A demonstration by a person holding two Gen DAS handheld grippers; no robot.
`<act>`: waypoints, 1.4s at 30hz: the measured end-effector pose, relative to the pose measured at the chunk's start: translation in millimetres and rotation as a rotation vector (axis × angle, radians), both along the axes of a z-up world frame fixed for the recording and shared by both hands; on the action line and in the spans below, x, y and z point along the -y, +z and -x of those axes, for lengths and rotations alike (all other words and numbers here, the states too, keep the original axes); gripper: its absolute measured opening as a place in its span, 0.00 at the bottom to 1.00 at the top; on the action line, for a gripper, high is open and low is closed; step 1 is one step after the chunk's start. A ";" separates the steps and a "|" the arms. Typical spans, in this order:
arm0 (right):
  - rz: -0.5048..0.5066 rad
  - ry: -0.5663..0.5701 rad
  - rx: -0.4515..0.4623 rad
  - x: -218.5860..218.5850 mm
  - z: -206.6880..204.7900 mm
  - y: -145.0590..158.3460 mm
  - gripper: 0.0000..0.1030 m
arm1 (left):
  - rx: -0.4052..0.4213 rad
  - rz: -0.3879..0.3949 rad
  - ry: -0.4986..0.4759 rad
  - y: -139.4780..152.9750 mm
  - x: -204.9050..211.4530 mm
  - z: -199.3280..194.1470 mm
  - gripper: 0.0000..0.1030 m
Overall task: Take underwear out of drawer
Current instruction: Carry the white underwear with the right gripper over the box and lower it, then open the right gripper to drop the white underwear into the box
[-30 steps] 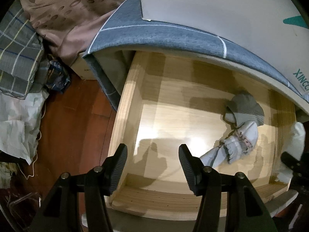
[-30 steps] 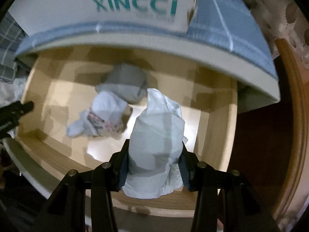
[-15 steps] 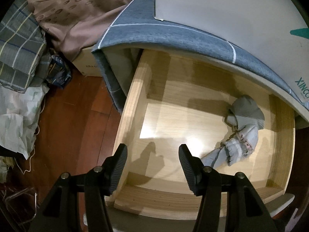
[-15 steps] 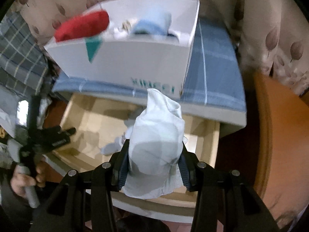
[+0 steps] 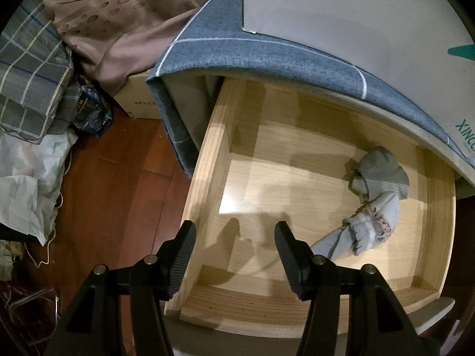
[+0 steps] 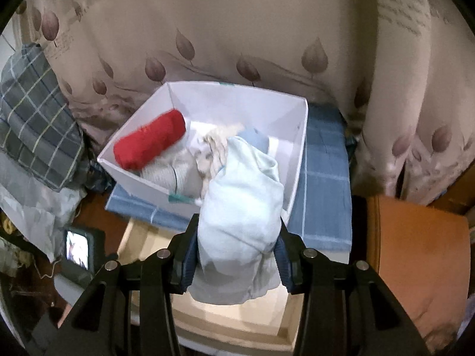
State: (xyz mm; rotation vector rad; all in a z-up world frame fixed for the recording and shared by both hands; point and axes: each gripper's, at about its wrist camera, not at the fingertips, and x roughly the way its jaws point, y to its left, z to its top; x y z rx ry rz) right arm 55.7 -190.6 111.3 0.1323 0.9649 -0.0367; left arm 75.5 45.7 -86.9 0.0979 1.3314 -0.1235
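My right gripper (image 6: 236,247) is shut on a pale blue piece of underwear (image 6: 242,225) and holds it high above the open wooden drawer (image 6: 234,323), just in front of a white box (image 6: 294,160). The box holds a red roll (image 6: 150,139) and several pale garments. My left gripper (image 5: 234,252) is open and empty above the drawer's front left corner (image 5: 202,213). A grey garment (image 5: 381,175) and a pale blue-grey one (image 5: 360,234) lie at the right of the drawer floor.
The white box stands on a blue checked cloth (image 6: 323,195) over the cabinet top. A leaf-print curtain (image 6: 237,29) hangs behind. Plaid bedding (image 5: 32,83) and a cardboard box (image 5: 136,101) lie on the red-brown floor (image 5: 112,201) to the left. An orange-brown surface (image 6: 415,255) is at right.
My right gripper has risen out of the drawer with the pale blue underwear, up to the white box's level. My left gripper has drawn back a little and stays open.
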 end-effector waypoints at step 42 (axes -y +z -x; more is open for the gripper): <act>0.081 -0.011 -0.130 -3.1 -120.6 -69.4 0.48 | -0.006 0.010 -0.011 -2.3 -0.4 -0.9 0.55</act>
